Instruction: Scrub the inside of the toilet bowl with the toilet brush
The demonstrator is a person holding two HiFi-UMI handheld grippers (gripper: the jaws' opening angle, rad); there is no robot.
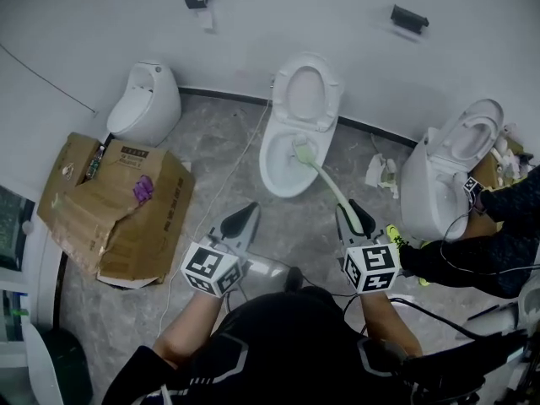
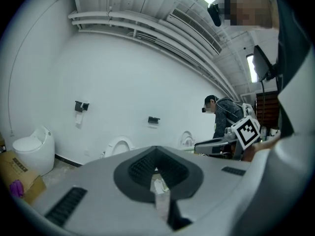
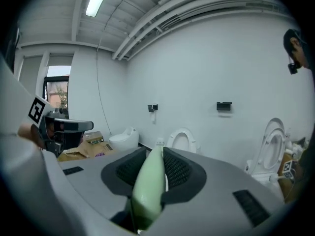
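Right gripper [image 1: 359, 218]: jaws clamped on pale green toilet brush [image 1: 327, 180] handle.
Left gripper [image 1: 245, 222]: jaws together, empty.
Brush head [image 1: 301, 150]: inside toilet bowl [image 1: 272, 174], twelve o'clock.

The left claw [image 2: 156, 171] has its jaws closed together, with nothing between them. Beyond it, a white wall [image 2: 113, 77] carries one black fixture [image 2: 81, 105] and a second fixture [image 2: 153, 119] further right. A squat white toilet [image 2: 32, 151] sits at the left, with a cardboard box [image 2: 15, 171] near it. A raised toilet seat [image 2: 119, 145] shows ahead. A person [image 2: 227, 114] in a dark jacket stands at the right.
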